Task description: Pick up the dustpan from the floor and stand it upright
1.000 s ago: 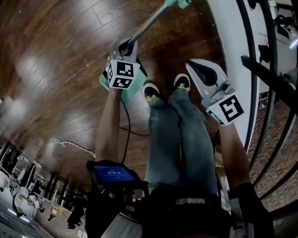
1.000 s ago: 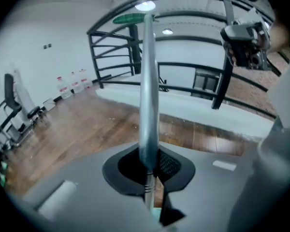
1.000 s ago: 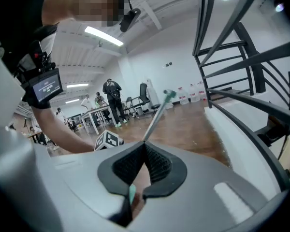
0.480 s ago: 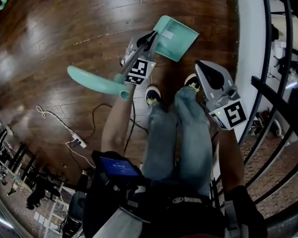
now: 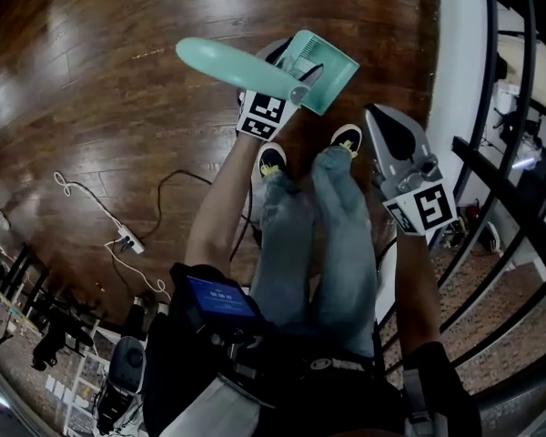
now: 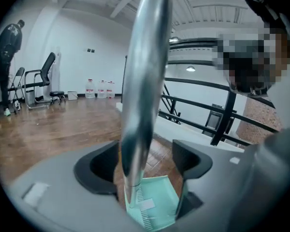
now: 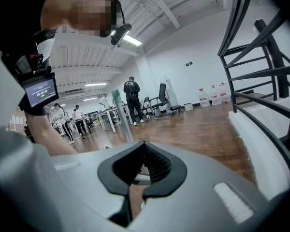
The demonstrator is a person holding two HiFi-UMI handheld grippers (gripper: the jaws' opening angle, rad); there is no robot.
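The teal dustpan's pan (image 5: 320,69) rests on the wooden floor just beyond my shoes, and its teal handle grip (image 5: 226,63) points up to the left. My left gripper (image 5: 287,71) is at the metal pole beside the pan. In the left gripper view the pole (image 6: 141,81) rises between the jaws, with the pan (image 6: 152,209) below. The left gripper (image 6: 145,164) has just been opening: the pole lies next to the left pad, with a gap at the right pad. My right gripper (image 5: 379,116) hangs empty to the right of my legs. Its jaws (image 7: 142,170) are shut.
My two shoes (image 5: 273,160) stand right behind the pan. A white ledge (image 5: 453,71) with a black railing (image 5: 491,167) runs along the right. A cable with a power strip (image 5: 123,241) lies on the floor at left. A person (image 6: 5,66) and chairs stand far off.
The handle grip has swung from the lower left of my left gripper to its upper left. The pan stays on the floor by my shoes. My right gripper has hardly moved lately.
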